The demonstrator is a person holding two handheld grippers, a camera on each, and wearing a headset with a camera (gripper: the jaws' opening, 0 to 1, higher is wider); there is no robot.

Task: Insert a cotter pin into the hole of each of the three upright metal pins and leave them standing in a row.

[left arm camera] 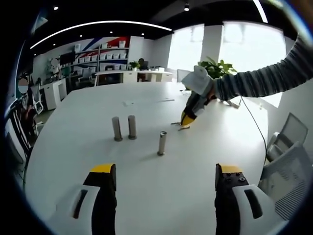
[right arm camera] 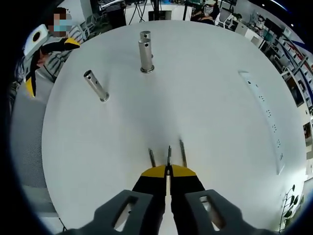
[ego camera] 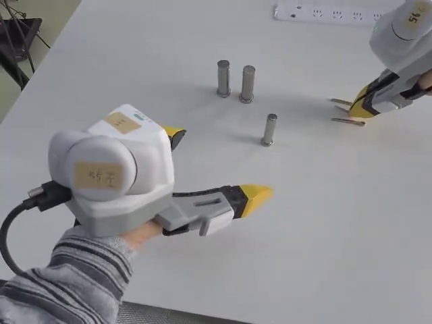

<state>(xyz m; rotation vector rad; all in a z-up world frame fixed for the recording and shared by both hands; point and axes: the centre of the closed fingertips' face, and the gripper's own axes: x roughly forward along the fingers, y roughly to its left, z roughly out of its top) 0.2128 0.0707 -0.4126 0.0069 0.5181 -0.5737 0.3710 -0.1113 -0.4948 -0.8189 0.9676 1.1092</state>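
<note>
Three upright metal pins stand on the white table: two close together (ego camera: 223, 78) (ego camera: 248, 84) and a third (ego camera: 270, 129) apart, nearer me. In the left gripper view they appear as a pair (left arm camera: 116, 129) (left arm camera: 132, 127) and a single pin (left arm camera: 162, 143). My left gripper (ego camera: 216, 165) hovers open in front of them, holding nothing. My right gripper (right arm camera: 168, 169) rests low at the table's right, shut on the middle cotter pin (right arm camera: 168, 154). Two more cotter pins (right arm camera: 152, 156) (right arm camera: 183, 152) lie flat on either side of it, also seen beside the tip (ego camera: 341, 102) (ego camera: 347, 121).
A white power strip (ego camera: 324, 12) lies along the far edge of the table (ego camera: 337, 223). Office chairs (left arm camera: 288, 147) stand past the table's right side. Shelves and desks fill the room behind.
</note>
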